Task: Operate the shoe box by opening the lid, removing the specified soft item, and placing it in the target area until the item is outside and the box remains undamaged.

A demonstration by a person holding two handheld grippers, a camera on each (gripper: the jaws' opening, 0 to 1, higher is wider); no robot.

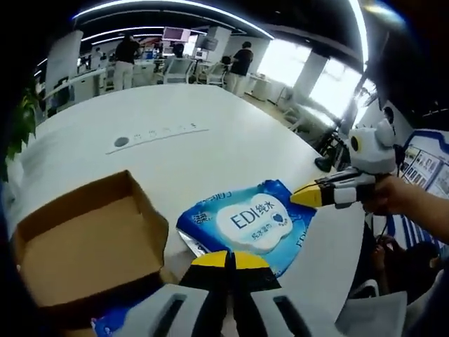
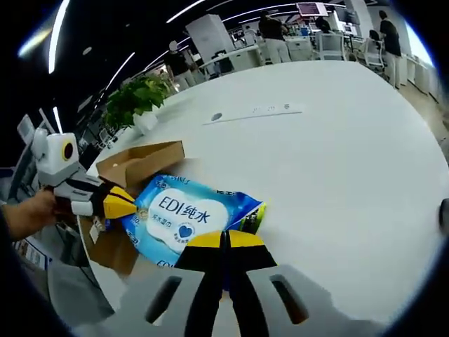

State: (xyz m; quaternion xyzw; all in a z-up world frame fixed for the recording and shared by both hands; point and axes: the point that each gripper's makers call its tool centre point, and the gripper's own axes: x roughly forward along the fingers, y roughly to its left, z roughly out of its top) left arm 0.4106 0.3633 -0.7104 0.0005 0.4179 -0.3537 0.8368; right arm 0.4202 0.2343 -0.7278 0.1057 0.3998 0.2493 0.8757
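Observation:
A blue and white wet-wipes pack (image 1: 252, 221) (image 2: 184, 214) lies outside the box on the white table (image 1: 210, 119) (image 2: 337, 154). The open brown cardboard shoe box (image 1: 84, 242) (image 2: 140, 160) stands right beside it, its inside bare. My left gripper (image 1: 230, 261) (image 2: 132, 205) is shut, its yellow tips pinching one short edge of the pack. My right gripper (image 2: 226, 240) (image 1: 295, 198), held by a hand, is shut on the opposite edge. The pack's end near the right gripper curls up a little.
A flush socket strip (image 1: 158, 132) (image 2: 256, 110) and a round cap (image 1: 121, 141) sit in the table's middle. A potted plant (image 2: 137, 95) stands at the table's edge behind the box. Something blue (image 1: 112, 321) shows by the box's near corner. People stand at desks far behind.

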